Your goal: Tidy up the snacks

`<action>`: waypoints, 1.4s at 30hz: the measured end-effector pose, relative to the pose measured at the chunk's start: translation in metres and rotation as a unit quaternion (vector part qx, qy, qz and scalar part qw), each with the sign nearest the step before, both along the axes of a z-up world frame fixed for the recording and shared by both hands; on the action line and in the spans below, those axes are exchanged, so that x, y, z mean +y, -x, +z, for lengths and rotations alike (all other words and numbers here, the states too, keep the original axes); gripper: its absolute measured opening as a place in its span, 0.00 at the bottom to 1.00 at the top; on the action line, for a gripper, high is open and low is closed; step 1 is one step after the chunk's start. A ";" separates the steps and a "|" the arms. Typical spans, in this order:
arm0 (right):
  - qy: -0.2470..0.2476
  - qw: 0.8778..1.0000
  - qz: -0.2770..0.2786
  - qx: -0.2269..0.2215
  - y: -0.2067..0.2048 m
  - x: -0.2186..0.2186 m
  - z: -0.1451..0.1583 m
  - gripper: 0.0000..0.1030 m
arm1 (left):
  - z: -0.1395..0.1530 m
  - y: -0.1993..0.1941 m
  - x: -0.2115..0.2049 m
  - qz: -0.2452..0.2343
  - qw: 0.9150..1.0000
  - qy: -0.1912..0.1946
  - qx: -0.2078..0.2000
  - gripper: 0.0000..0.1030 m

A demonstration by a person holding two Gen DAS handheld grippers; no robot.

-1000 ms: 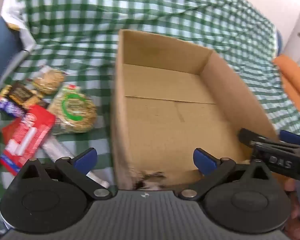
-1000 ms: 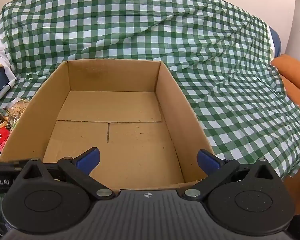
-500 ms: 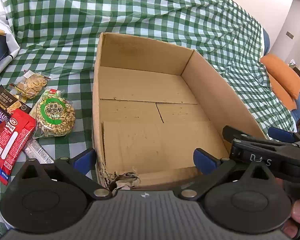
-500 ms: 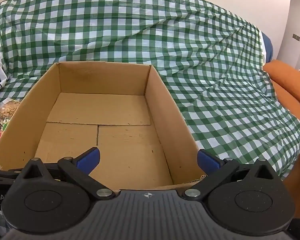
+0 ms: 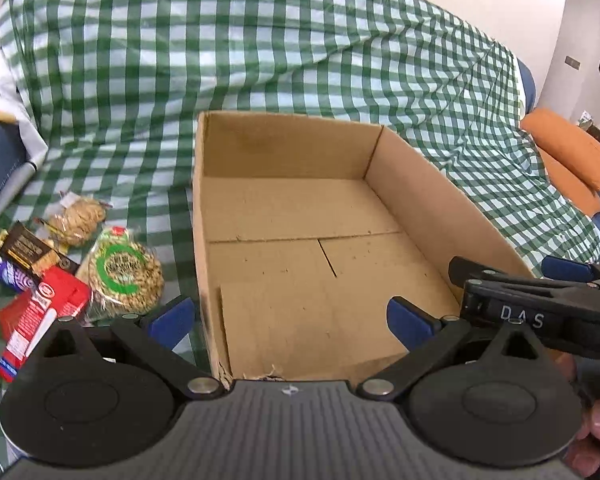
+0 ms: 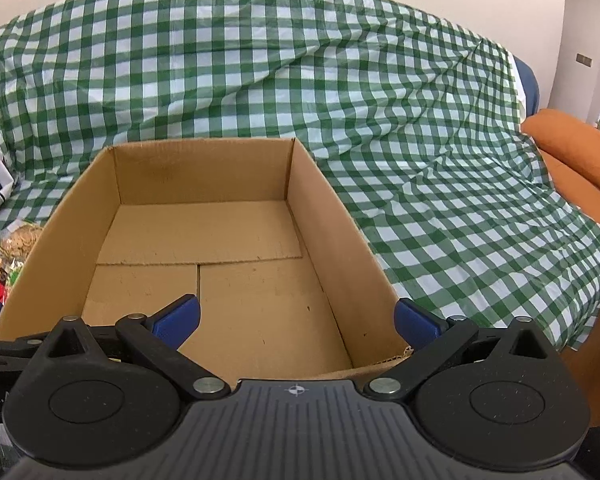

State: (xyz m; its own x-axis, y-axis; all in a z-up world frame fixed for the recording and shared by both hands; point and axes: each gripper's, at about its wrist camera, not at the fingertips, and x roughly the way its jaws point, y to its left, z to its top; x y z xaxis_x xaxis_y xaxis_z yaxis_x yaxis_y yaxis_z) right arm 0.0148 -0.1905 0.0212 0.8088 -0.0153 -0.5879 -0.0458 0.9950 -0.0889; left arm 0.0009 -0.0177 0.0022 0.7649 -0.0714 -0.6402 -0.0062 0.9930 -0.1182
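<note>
The left gripper (image 5: 288,320) has its jaws wide apart and holds nothing. Its two blue fingertips (image 5: 172,318) stand on both sides of the near left corner of the cardboard box (image 5: 300,280): one tip is outside the left wall, the other is above the box floor. The box is directly ahead of the jaws, open at the top, and only bare cardboard flaps show inside it. Its near edge is torn at the corner just below the jaws.

The snacks lie in a group to the left of the left jaws, outside the box, on the green checked cloth (image 5: 260,60). The round peanut pack with a green ring (image 5: 126,274) is nearest to the left fingertip. Beyond it lies a small clear bag of biscuits (image 5: 80,218). Further left are a red packet (image 5: 40,320), a dark brown packet (image 5: 34,252) and a purple wrapper (image 5: 8,276), and they overlap each other.

The right gripper (image 6: 296,322) also has its jaws wide apart and empty. They hover over the near edge of the same box, with the right fingertip just beyond the right wall. An orange cushion (image 6: 580,156) lies far to the right of these jaws.
</note>
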 end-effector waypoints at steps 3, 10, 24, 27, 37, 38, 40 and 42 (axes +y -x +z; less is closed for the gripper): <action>-0.008 1.000 -0.002 -0.014 0.002 -0.001 -0.001 0.99 | 0.003 0.006 -0.002 -0.001 0.999 -0.016 -0.030 0.99; -0.034 0.999 0.002 -0.026 0.003 -0.002 0.001 0.99 | 0.007 0.009 0.002 0.000 0.999 -0.018 -0.049 0.99; -0.033 0.999 0.017 0.002 0.001 -0.001 0.000 0.91 | 0.008 0.008 0.005 -0.014 0.999 -0.007 -0.032 0.99; -0.025 1.000 0.019 -0.002 0.002 0.001 0.000 0.88 | 0.009 0.009 0.006 -0.019 0.999 -0.002 -0.031 0.95; -0.030 0.999 0.025 -0.016 0.006 0.002 0.002 0.82 | 0.013 0.010 0.007 -0.035 0.999 0.008 -0.026 0.73; -0.029 0.999 0.026 -0.017 0.006 0.003 0.002 0.82 | 0.013 0.009 0.008 -0.034 0.999 0.011 -0.024 0.71; -0.028 0.999 0.029 -0.018 0.007 0.004 0.002 0.82 | 0.012 0.009 0.009 -0.036 0.999 0.014 -0.020 0.62; -0.028 0.999 0.030 -0.020 0.007 0.005 0.002 0.82 | 0.012 0.010 0.010 -0.038 0.999 0.016 -0.019 0.58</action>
